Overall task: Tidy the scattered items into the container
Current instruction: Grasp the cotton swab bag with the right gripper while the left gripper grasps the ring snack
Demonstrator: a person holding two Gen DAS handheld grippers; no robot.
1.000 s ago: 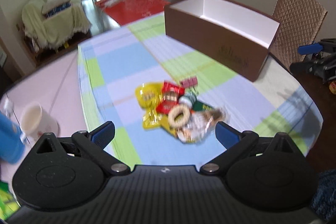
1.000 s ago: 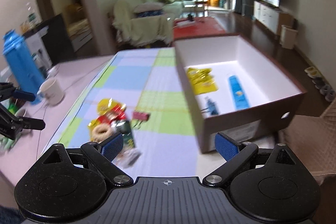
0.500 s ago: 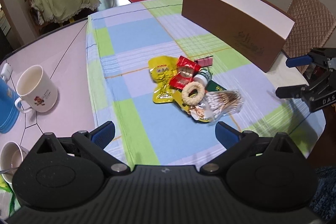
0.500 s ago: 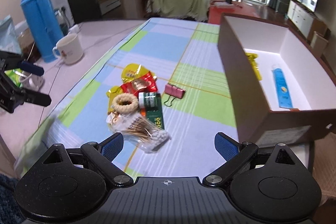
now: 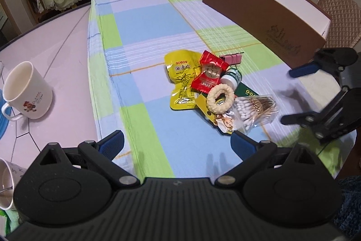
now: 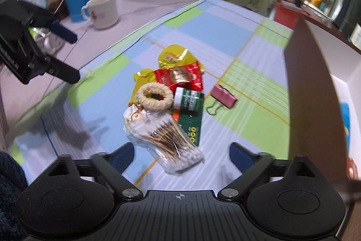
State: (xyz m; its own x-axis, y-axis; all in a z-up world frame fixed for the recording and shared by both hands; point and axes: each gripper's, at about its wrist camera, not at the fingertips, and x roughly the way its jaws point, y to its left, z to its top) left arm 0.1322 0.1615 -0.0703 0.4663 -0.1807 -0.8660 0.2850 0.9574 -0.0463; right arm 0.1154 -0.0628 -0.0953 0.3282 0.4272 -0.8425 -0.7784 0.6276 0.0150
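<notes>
Cotton-swab bag [image 6: 168, 139] crinkly clear plastic, braided ring [image 6: 155, 96] above; both hand-held grippers [image 5: 177, 143] [image 6: 181, 156] wide, empty.

Black ribbed tool [image 5: 177, 143] bodies, blue pads [image 6: 123, 156], silver screws.

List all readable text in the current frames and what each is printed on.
"100PCS": on the cotton swab bag.
"000": on the green box, partly hidden.
"enRobot.AI": on the left gripper body, first letters cut off.
Yellow snack packet: Chinese characters, too small to read reliably.
Red candy wrapper, white-capped bottle, brown box logo: print unreadable.
Mug: picture only.
</notes>
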